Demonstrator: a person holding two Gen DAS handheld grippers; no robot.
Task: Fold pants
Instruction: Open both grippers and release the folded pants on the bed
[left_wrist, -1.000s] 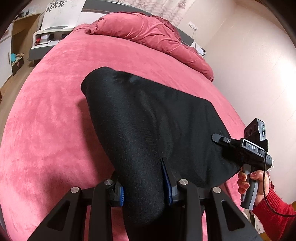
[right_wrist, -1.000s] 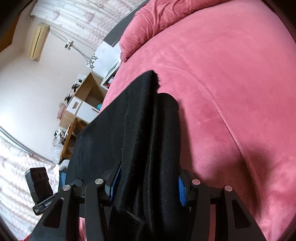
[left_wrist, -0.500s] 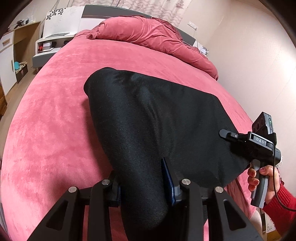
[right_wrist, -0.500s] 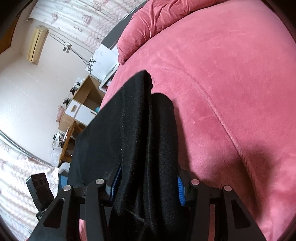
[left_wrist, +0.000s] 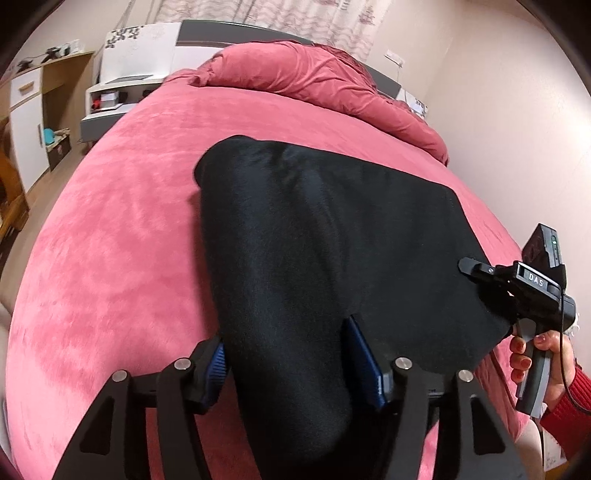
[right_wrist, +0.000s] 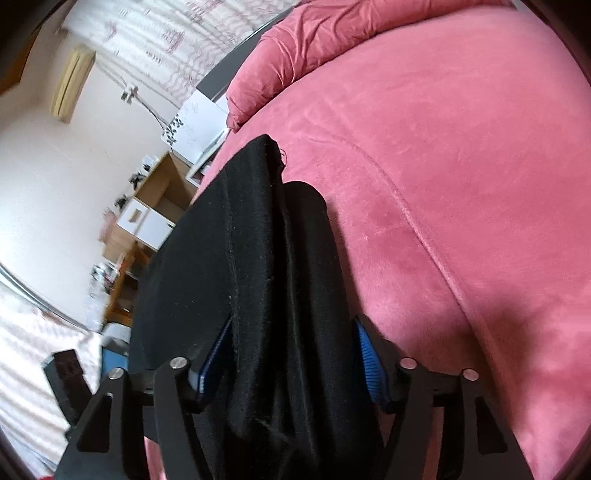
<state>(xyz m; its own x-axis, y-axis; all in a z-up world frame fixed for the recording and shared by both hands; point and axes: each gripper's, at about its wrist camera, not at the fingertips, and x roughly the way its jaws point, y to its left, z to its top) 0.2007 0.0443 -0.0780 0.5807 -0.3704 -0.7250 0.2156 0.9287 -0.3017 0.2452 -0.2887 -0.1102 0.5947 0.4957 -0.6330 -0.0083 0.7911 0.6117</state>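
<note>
In the left wrist view, the bed (left_wrist: 110, 258) with its pink plush cover fills the left and middle of the frame, and the black pants (left_wrist: 332, 240) lie across it from the centre toward the right edge as a broad, smooth dark panel, apparently already doubled over, with a rounded fold at the upper left and a straight edge at the upper right. The left gripper (left_wrist: 291, 354) sits at the bottom centre with the near end of the cloth running between its fingers; its jaws have just been opening, and the blue pads now stand clear of the fabric on both sides, so the cloth lies between them unclamped. At the right edge of that frame the right gripper (left_wrist: 517, 288) rests at the far corner of the pants, held by a hand (left_wrist: 535, 354) in a red sleeve. In the right wrist view the pants fill the lower left and centre as stacked layers, the pink bed to the right. This gripper's jaws have also just been opening; they look parted around the thick bundle rather than pressing it, though the dark cloth hides the contact. One fold seems laid down and is being released; a further fold to make the bundle compact probably remains.
</note>
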